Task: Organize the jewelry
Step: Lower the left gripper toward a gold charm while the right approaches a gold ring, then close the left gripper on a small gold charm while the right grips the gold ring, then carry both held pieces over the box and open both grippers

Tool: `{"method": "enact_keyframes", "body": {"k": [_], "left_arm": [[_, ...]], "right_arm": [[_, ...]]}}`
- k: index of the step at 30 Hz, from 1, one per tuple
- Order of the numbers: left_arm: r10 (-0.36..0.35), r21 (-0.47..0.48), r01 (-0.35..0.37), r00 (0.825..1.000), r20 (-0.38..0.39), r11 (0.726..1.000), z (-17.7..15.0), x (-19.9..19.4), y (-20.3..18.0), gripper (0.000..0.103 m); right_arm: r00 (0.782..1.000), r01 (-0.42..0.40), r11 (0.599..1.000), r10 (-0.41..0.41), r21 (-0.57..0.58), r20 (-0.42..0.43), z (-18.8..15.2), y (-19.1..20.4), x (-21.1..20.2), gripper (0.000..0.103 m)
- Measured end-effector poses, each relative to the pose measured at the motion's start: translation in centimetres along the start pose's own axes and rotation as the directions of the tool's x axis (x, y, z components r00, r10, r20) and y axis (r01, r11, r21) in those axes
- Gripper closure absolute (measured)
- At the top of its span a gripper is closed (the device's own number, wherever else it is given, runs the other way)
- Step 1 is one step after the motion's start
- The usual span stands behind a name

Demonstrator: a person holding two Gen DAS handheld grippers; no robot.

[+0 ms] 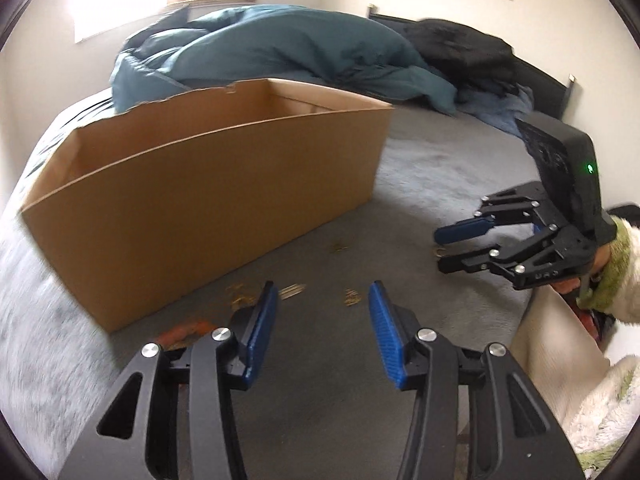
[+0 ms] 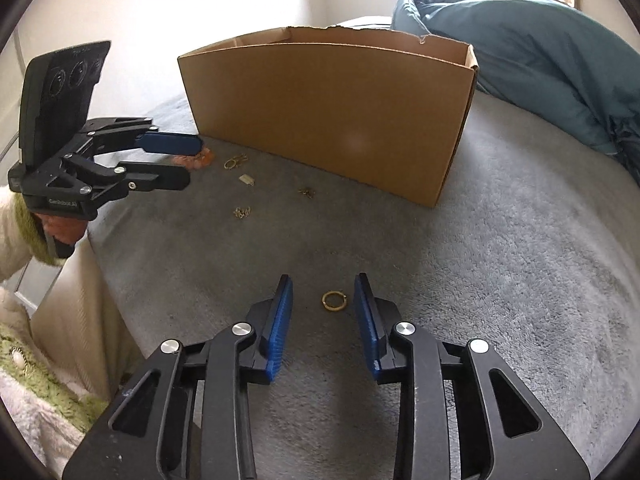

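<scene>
A gold ring (image 2: 334,301) lies on the grey blanket between the blue pads of my right gripper (image 2: 323,280). The pads stand either side of the ring without touching it, so the gripper is open. Several small gold pieces (image 2: 242,212) lie scattered in front of a brown cardboard box (image 2: 328,112). My left gripper (image 1: 323,286) hovers open over the blanket near the gold pieces (image 1: 352,296), with nothing between its fingers. An orange item (image 2: 200,162) lies by its tips, outside the left finger (image 1: 262,320). The right gripper (image 1: 440,251) shows at the right edge of the left wrist view.
The open-topped box (image 1: 200,208) stands on the bed beyond the jewelry. A bunched teal duvet (image 1: 280,48) and dark clothing (image 1: 460,48) lie behind it. The bed's edge (image 2: 96,248) runs at the left, by a person's fluffy white and green sleeve (image 2: 24,232).
</scene>
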State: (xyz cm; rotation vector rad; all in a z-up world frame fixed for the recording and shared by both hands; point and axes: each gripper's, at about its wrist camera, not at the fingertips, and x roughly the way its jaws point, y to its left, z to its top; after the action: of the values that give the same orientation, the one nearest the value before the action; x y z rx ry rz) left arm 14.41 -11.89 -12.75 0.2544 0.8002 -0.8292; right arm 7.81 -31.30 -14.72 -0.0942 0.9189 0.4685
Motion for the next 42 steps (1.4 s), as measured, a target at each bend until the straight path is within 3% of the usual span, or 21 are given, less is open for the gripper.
{"method": "enact_keyframes", "body": {"k": [7,16,28,35,38,42], "left_arm": [[-0.033,0.124,0.041,0.997,-0.065,0.991,0.6,2.4,-1.7,0.063],[-0.058,0.183,0.085,0.987,-0.153,0.979,0.2,5.6,-2.1,0.075],[-0.049,0.199,0.084,0.983,-0.176,0.976,0.2,6.6,-2.0,0.078],[-0.037,0.215,0.073,0.985,-0.17,0.974,0.0,6.5,-2.4,0.087],[-0.024,0.233,0.063,0.986,-0.163,0.971,0.0,6.3,-2.9,0.097],[-0.007,0.243,0.045,0.988,-0.154,0.969,0.0,5.9,-3.2,0.098]], "right_arm": [[0.998,-0.056,0.998,0.056,-0.041,-0.01,0.3,-0.9,0.4,0.077],[0.994,-0.104,0.99,0.101,-0.092,-0.035,0.3,-1.1,1.1,0.078],[0.991,-0.128,0.986,0.123,-0.105,-0.054,0.6,-0.7,1.9,0.081],[0.989,-0.141,0.987,0.138,-0.077,-0.047,0.5,-1.4,1.6,0.092],[0.99,-0.137,0.988,0.134,-0.074,-0.037,0.5,-1.6,1.2,0.093],[0.993,-0.116,0.99,0.115,-0.084,-0.025,0.4,-1.2,0.3,0.093]]}}
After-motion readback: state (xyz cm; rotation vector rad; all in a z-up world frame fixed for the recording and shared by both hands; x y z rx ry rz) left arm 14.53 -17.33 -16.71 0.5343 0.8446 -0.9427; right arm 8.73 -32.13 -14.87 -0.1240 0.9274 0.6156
